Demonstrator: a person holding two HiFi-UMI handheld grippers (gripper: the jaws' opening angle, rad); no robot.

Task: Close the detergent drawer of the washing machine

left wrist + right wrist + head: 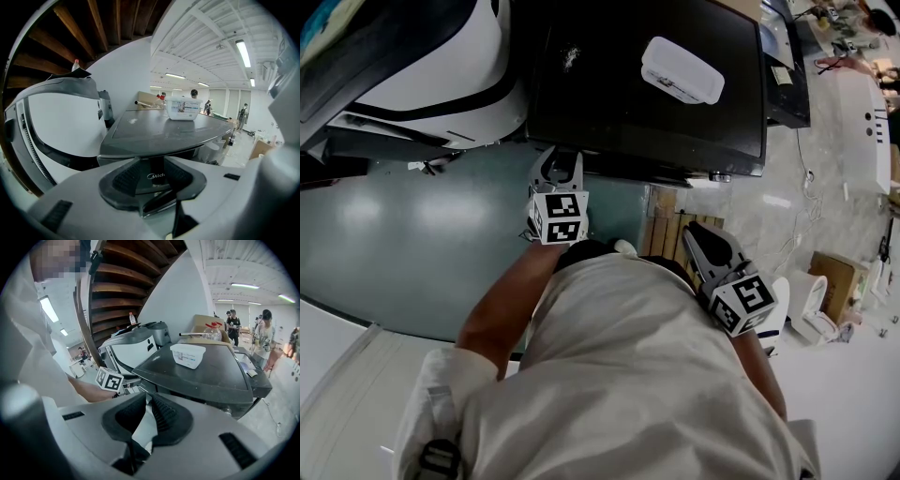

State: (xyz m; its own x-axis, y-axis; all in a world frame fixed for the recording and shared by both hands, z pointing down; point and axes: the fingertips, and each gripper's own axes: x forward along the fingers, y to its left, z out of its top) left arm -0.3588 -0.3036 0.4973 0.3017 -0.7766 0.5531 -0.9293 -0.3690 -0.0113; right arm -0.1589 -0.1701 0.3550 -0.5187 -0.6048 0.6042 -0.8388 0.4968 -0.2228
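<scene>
The dark washing machine stands ahead of me, its flat top seen edge-on in the left gripper view. My left gripper is at its front left corner. Its jaws stand apart, and a dark front panel with a logo, the detergent drawer's face, shows in the gap; the pads do not visibly press on it. How far the drawer sticks out I cannot tell. My right gripper hangs back to the right, tips together and empty.
A white lidded box sits on the washer's top. A large white appliance stands to the left. Wooden slats lie on the floor by the right gripper. Cartons and people are off to the right.
</scene>
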